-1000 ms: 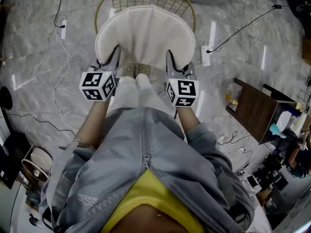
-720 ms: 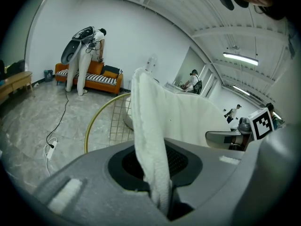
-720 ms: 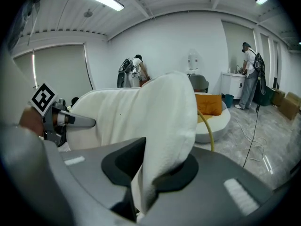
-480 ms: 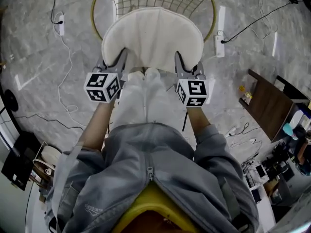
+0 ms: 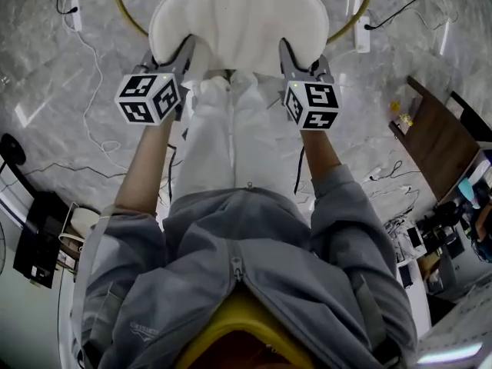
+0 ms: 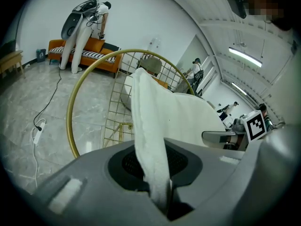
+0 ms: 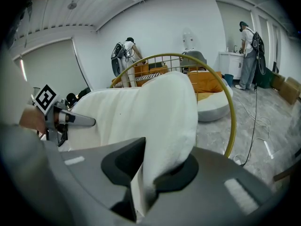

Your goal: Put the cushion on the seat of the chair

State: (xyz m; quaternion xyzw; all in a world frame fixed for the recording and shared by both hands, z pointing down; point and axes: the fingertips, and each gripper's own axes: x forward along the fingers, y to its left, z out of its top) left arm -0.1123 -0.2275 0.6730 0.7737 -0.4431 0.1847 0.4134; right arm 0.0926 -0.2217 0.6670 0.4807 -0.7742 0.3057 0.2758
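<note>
A white padded cushion [image 5: 238, 21] hangs between my two grippers over the gold-ringed wire chair [image 5: 123, 15]. At the cushion's near left edge my left gripper [image 5: 184, 48] is shut; in the left gripper view the cushion [image 6: 150, 121] stands pinched between the jaws of the left gripper [image 6: 162, 199]. My right gripper [image 5: 287, 49] is shut on the near right edge, where the cushion [image 7: 155, 117] bulges out of the right gripper [image 7: 141, 192]. The chair's gold ring [image 6: 75, 98] and wire back [image 6: 117, 98] rise just behind it. The seat is hidden under the cushion.
Cables and power strips [image 5: 74, 10] lie on the grey marble floor around the chair. A dark wooden side table [image 5: 442, 141] stands at the right, black gear [image 5: 34, 233] at the left. People stand far off by an orange sofa [image 6: 87, 55].
Both grippers have come down together with the cushion toward the chair. In the head view the cushion and the chair's ring have slid up to the top edge.
</note>
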